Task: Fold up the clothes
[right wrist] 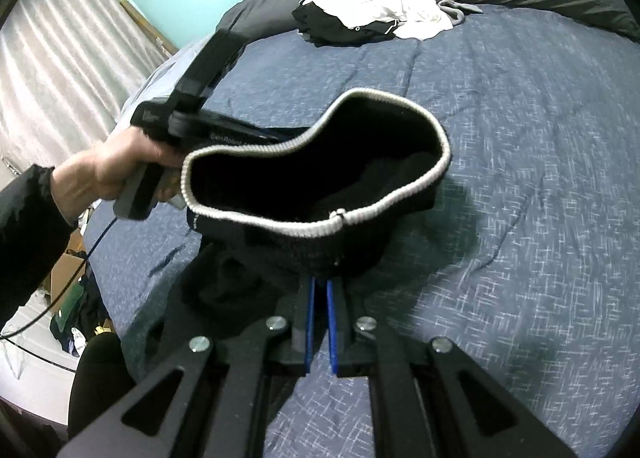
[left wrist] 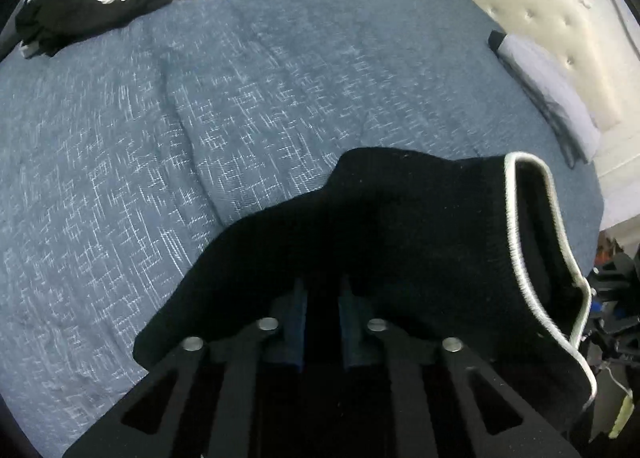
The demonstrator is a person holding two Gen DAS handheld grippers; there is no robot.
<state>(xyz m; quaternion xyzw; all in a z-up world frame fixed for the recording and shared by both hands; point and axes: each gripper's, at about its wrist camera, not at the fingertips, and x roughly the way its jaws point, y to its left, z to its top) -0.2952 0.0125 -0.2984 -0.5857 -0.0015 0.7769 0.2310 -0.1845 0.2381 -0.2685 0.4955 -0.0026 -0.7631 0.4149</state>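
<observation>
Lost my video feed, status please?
Both tools shut on black garment, left, right. Waistband held open above bed. Clothes pile well clear.

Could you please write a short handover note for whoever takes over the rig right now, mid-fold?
Left gripper: shut on the black garment, fingers buried in the fabric.
Right gripper: shut on the same garment's opposite side, just below the white-trimmed opening.
The garment hangs between both grippers above the blue bedspread, opening stretched wide; no fold made yet.
A pile of white and black clothes waits unfolded at the far end of the bed.
Left to do: lay this garment flat, fold it, then work through the pile.
</observation>
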